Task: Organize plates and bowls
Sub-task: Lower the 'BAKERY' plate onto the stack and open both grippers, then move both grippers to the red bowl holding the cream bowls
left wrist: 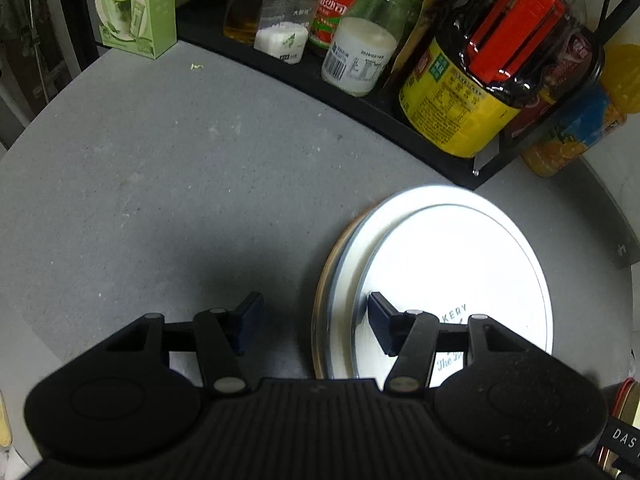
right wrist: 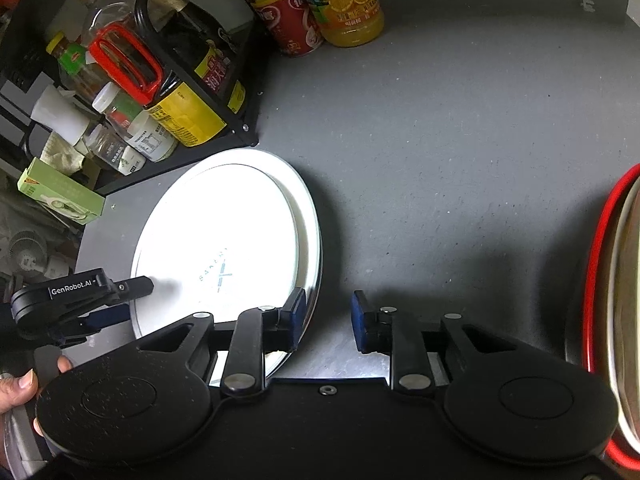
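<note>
Spread hand-held gripper [left wrist: 316, 326] over plates [left wrist: 460, 264]

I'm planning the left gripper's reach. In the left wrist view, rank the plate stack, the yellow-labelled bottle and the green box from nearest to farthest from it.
From the left gripper:
1. Plate stack, right beside it; the right finger is over its rim.
2. Yellow-labelled bottle, in the black rack, far right.
3. Green box, far left corner.
</note>
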Demonstrator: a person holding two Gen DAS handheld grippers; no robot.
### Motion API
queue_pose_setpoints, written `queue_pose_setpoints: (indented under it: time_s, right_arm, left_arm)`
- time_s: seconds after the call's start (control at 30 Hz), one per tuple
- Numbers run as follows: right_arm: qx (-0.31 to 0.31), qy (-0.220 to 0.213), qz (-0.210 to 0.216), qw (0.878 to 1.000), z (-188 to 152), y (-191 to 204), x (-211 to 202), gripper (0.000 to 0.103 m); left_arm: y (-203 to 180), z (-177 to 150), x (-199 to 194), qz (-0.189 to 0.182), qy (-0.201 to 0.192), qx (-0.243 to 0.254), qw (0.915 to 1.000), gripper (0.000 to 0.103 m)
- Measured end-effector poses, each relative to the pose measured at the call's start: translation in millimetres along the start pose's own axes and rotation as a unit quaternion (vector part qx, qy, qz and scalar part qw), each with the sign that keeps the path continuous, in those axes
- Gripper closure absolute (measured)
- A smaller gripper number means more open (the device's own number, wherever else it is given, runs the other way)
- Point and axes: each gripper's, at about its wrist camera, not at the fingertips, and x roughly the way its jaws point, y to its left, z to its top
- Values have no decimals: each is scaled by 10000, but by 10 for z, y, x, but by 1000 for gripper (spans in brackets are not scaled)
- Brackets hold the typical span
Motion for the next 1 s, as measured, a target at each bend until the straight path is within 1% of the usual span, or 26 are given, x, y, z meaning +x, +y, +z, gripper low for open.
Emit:
queue_pose_setpoints:
  time_s: [0.07,0.1,0.17,0.23,0.3,0.37,0.43,0.47,0.53,0.6,0.67,0.73,0.9,1.0]
  right_arm:
    - [6,-75,17,10000,-1,16,-56,77]
    - [17,-127,22,9999,0,19,-90,76]
    - [69,-206,51,9998,9,12,-161,67]
    - [104,-345,38,9993,15,8,-264,49]
    - [68,-499,45,9987,12,5,-372,44]
    - [61,-639,73,9979,8,-7,-493,35]
    - [87,-823,81,9965,4,-21,-610,21]
    - [119,-923,92,9956,-3,-32,-677,19]
    - [147,-1080,100,9940,-11,-50,-795,7]
    - [164,-1226,70,9923,-25,-85,-903,3]
    - [158,-1346,9,9908,-45,-132,-998,0]
    - [178,-1434,-60,9895,-67,-188,-1070,0]
    - [323,-1565,-170,9870,-178,-405,-1258,0]
    - [423,-1644,-279,9851,-242,-547,-1375,0]
  left_arm:
    - [19,-14,-45,-111,-17,-74,9999,46]
    - [21,-13,-73,-188,1,-119,9998,43]
    - [3,-14,-117,-247,57,-155,9996,43]
    - [-48,-18,-166,-243,72,-99,9996,42]
    - [-119,-30,-246,-332,-34,7,9994,37]
    - [-208,-45,-329,-457,-131,129,9988,34]
    - [-315,-61,-402,-571,-189,268,9978,31]
    - [-380,-72,-440,-625,-213,336,9973,30]
    - [-492,-91,-504,-753,-237,470,9958,28]
    - [-620,-120,-556,-949,-218,649,9931,24]
    - [-753,-156,-585,-1131,-175,909,9893,23]
    - [-860,-199,-609,-1163,-191,1064,9873,23]
    - [-1118,-286,-663,-1374,-127,1248,9826,23]
    - [-1310,-338,-699,-1432,-150,1420,9793,23]
